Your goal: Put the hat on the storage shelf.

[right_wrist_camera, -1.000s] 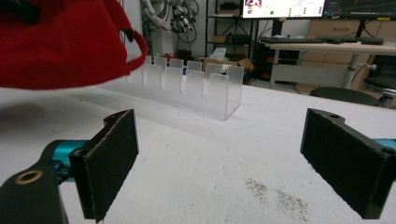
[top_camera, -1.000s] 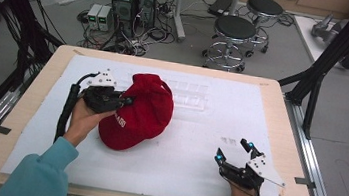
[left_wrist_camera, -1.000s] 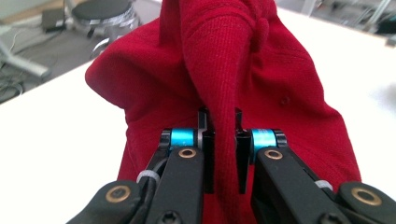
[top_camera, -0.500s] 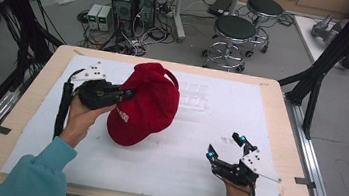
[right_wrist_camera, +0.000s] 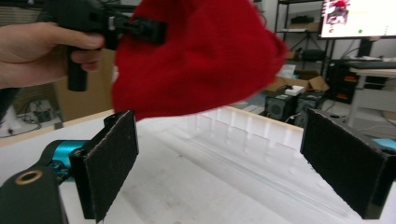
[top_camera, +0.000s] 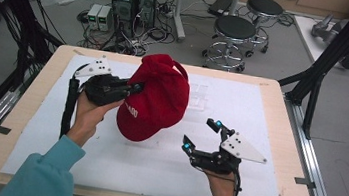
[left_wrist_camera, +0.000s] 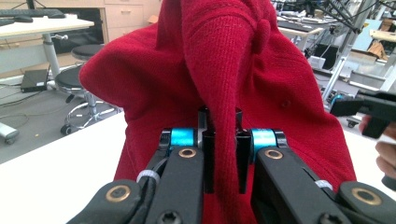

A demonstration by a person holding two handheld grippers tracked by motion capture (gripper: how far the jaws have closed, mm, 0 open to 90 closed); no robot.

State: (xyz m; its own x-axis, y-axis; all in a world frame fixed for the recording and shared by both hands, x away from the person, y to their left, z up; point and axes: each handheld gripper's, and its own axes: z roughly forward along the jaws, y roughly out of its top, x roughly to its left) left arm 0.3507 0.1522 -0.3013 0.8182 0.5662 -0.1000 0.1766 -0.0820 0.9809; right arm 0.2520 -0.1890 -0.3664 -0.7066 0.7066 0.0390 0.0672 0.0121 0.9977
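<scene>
A red knitted cap (top_camera: 157, 101) with white lettering hangs above the white mat, lifted off the table. My left gripper (top_camera: 136, 87) is shut on a fold of the cap (left_wrist_camera: 224, 70) at its left edge; in the left gripper view the fabric is pinched between the jaws of that gripper (left_wrist_camera: 222, 135). My right gripper (top_camera: 202, 135) stands open just right of and below the cap, apart from it. In the right gripper view the cap (right_wrist_camera: 196, 56) hangs ahead, above the gap between the pads (right_wrist_camera: 112, 163) of my right gripper (right_wrist_camera: 229, 163), with the left gripper (right_wrist_camera: 140, 25) holding it.
A clear plastic tray (top_camera: 200, 96) lies on the white mat (top_camera: 268, 139) behind the cap. The mat covers most of the wooden table (top_camera: 283, 96). Stools (top_camera: 233, 32) and computers stand on the floor beyond; a black frame post (top_camera: 315, 85) rises at the right.
The left gripper has raised the cap off the mat and carried it slightly right. The right gripper has moved left and forward, closer to the cap, still open.
</scene>
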